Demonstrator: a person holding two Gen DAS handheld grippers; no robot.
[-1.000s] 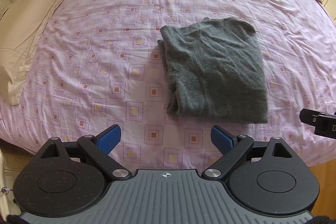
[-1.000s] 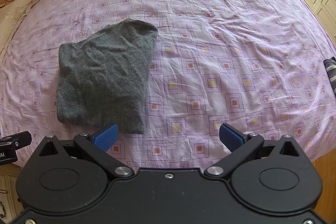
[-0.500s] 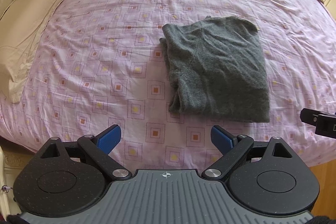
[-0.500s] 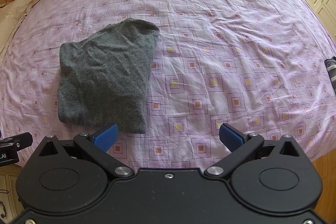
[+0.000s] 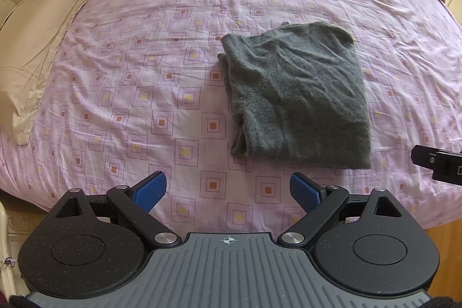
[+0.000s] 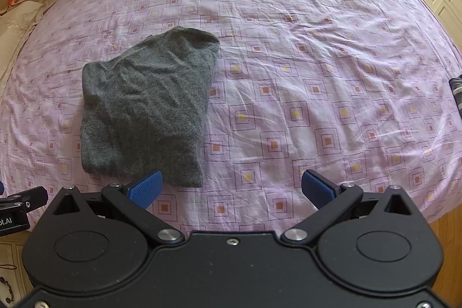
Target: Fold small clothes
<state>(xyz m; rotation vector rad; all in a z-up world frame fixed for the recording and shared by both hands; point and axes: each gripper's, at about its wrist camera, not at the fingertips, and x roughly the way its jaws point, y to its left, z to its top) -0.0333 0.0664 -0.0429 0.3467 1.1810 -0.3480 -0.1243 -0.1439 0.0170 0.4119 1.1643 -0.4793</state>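
A bed point(image 5: 144, 77) with a pink patterned sheet fills the scene. A folded grey garment point(image 5: 297, 97) lies near its front edge, long axis running near to far. Both tools, left tool point(image 5: 228, 191) and right tool point(image 6: 232, 188), hover empty, fingers spread apart; the right one looks nearer.

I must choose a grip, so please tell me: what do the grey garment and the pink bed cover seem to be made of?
Grey garment: probably a soft knit, perhaps wool; matte, fuzzy surface, thick rounded folds.
Pink bed cover: likely thin woven cotton; smooth, slight sheen, fine sharp creases, printed squares.
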